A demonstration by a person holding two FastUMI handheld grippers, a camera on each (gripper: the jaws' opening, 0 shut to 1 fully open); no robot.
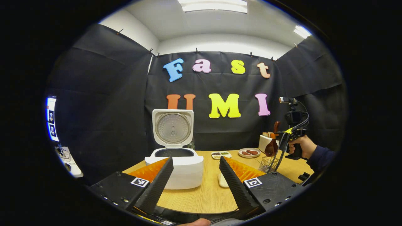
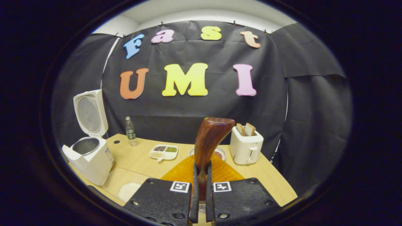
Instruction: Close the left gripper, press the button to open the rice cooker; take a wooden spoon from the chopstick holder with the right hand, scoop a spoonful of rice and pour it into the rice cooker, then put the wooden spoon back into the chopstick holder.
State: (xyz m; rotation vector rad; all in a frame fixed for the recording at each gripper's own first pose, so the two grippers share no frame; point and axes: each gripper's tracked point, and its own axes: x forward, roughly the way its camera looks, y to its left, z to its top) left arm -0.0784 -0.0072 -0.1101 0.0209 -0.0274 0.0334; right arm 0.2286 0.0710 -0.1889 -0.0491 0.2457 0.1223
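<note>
On the worktop (image 1: 204, 191) at far left we have the cooker (image 1: 174, 168), its lid (image 1: 172, 127) standing upright and the pot bare, so the button press looks done. Our left tongs (image 1: 196, 179) hang released just before it, fingers wide apart with nothing between them.

Moving right, a small divided dish (image 2: 163, 151) of grains lies past the middle, then a plate (image 1: 249, 153), then the wire holder (image 1: 269, 163) near the worktop's right side. Above the holder, in the left gripper view, a hand (image 1: 301, 147) carries the right tongs (image 1: 282, 142) with the spoon's (image 1: 272, 145) bowl hanging down, lifted clear of the holder as far as we can tell.

From the right gripper view, the right tongs (image 2: 201, 191) are clenched on the spoon (image 2: 208, 141), both fingers pressing its handle. A toaster (image 2: 246, 146) stands farthest right.

We judge the scoop comes next. We cannot tell where the rice lies; a pale patch (image 2: 128, 190) on a board near the cooker is unclear. We should keep the grip firm, carry the bowl low and level, dig shallow, then cross leftward slowly and tip only once over the pot.
</note>
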